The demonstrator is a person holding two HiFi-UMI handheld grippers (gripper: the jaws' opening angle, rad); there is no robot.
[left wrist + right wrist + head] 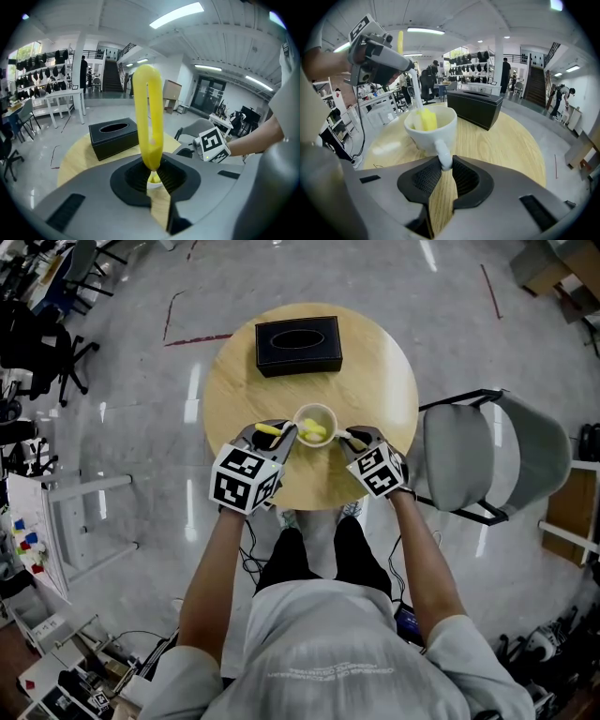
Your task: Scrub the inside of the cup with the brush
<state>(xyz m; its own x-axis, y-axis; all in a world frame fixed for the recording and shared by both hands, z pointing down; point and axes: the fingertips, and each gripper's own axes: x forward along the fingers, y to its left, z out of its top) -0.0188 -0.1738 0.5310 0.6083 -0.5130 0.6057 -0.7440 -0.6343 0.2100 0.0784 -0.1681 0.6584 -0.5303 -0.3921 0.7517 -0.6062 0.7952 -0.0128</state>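
Seen from the head, a person stands at a round table point(375, 381) with a gripper in each hand. A white cup point(315, 407) sits near the table's close edge, between the two grippers, and a black box point(298, 345) lies beyond it.

The right gripper point(349, 439) is clamped on the cup's handle, which points toward that hand, and steadies the cup upright on the wood. The left gripper point(281, 435) is closed on the yellow brush point(270, 429).

The brush's long axis runs steeply down and to the right. Its looped end rises above the left jaws, and a pale stem drops into the cup. The yellow head sits inside, near the wall closest to the left gripper.

The cup lies just right of the left gripper, which is the hand placed to scrub.
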